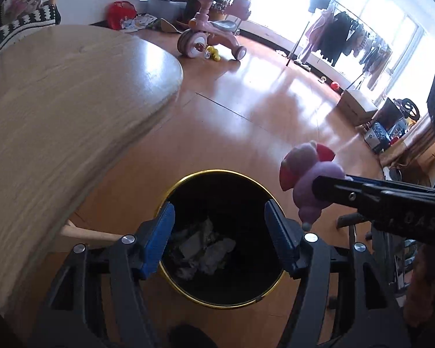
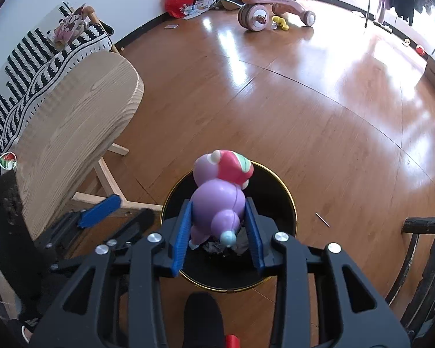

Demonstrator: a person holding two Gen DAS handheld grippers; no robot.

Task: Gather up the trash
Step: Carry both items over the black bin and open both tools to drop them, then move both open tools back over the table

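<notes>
Black gold-rimmed bin [image 1: 217, 298] holds crumpled paper [image 1: 206, 246] at its bottom.

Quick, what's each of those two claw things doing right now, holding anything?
Left gripper: open, nothing between its fingers, above the black bin.
Right gripper: closed on a purple toy figure, over the bin.

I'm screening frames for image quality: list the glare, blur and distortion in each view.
Left wrist: windows blown out, glare across the floor, table edge smeared and bowed, bin interior dark. Right wrist: floor sheen again, toy sharp, left gripper soft, strong fisheye curvature.
</notes>
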